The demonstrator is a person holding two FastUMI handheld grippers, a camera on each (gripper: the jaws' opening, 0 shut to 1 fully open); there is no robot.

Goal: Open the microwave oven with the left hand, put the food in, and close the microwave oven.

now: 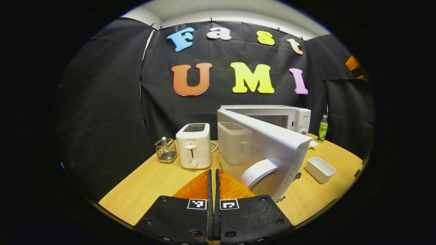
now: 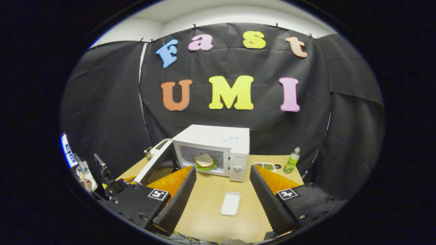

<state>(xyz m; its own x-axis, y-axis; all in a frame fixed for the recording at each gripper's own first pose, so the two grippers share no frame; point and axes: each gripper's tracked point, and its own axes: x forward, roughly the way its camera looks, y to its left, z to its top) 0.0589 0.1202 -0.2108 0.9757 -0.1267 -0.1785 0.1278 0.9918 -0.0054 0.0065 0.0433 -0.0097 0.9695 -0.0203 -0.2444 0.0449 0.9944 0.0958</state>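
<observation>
On the table (image 2: 207,204), the microwave (image 2: 218,149) is standing open, the sandwich (image 2: 204,161) sitting inside. The left gripper (image 1: 213,190) is pointing level beside the door (image 1: 262,146), fingers together. The right gripper (image 2: 223,190) is hovering wide apart, empty.

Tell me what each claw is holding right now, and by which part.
Nothing is held. The left claw is shut on nothing, near the microwave door handle. The right claw is open; the sandwich sits inside the microwave.
</observation>
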